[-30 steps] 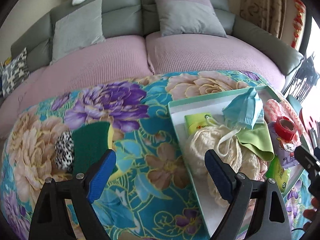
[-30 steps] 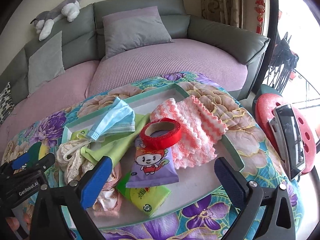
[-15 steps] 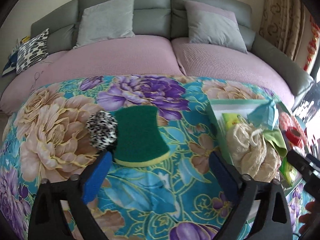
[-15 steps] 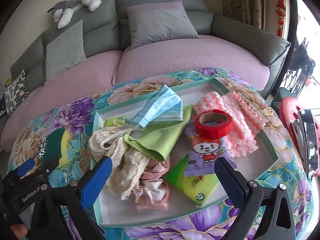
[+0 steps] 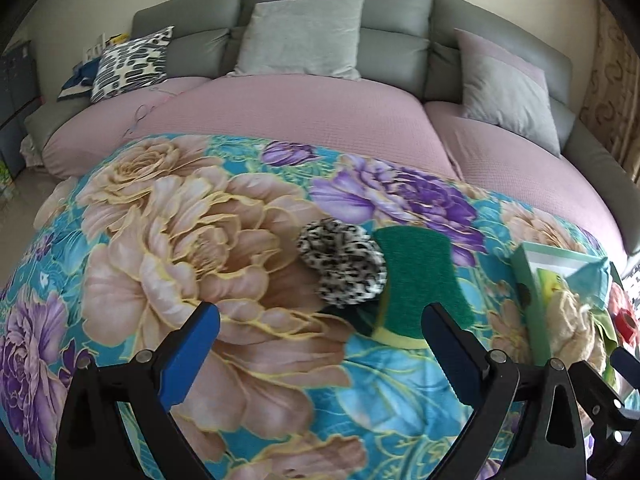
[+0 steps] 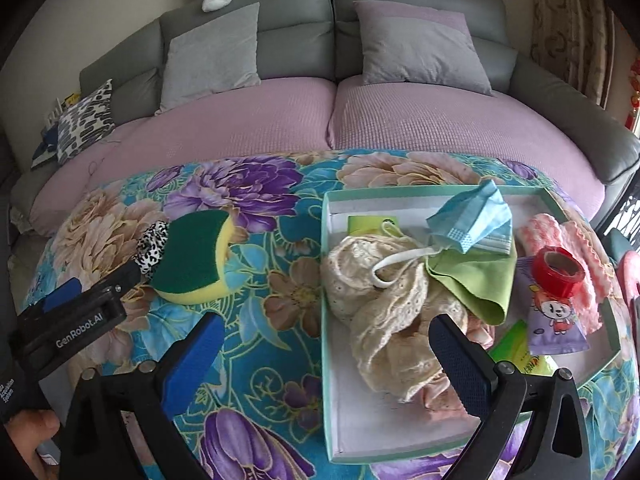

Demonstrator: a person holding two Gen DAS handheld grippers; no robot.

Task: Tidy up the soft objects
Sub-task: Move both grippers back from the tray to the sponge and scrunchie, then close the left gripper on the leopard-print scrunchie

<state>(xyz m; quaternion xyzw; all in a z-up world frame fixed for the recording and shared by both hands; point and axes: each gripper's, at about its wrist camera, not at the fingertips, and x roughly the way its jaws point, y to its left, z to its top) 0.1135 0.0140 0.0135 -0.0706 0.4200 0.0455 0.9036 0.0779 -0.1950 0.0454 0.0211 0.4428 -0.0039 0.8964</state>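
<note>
Sponge (image 5: 420, 276), green scouring face up with its yellow foam showing at the near edge, lies on the floral tabletop (image 5: 200, 240) to the left of the mint-rimmed tray (image 6: 326, 320), well apart from it. A leopard-print scrunchie (image 5: 340, 266) touches the sponge's left side. The sponge's long axis runs away from the left gripper (image 5: 320, 354) toward the sofa (image 5: 320, 96), tilted a little; its waisted shape has no true front, so it points nowhere in particular.

The left gripper is released, jaws spread wide with nothing between them, hovering just short of the sponge's near end. Its right finger (image 5: 452, 356) already overlaps the sponge's near corner in the left wrist view. The right gripper (image 6: 324, 358) is also spread and empty, hanging over the tray's left wall and the cream lace fabric (image 6: 384, 312).

Several things could go wrong from here. If the left gripper closes where it stands, the jaws would likely catch only the sponge's corner, and the soft foam could squash and slip free. A descent slightly left could pinch the scrunchie along with the sponge, or drag it across the cloth. The tray is already crowded with a blue face mask (image 6: 472, 220), a green cloth (image 6: 476, 284) and a red tape roll (image 6: 558, 272), so anything dropped in could land on the heap and roll over the low rim.
</note>
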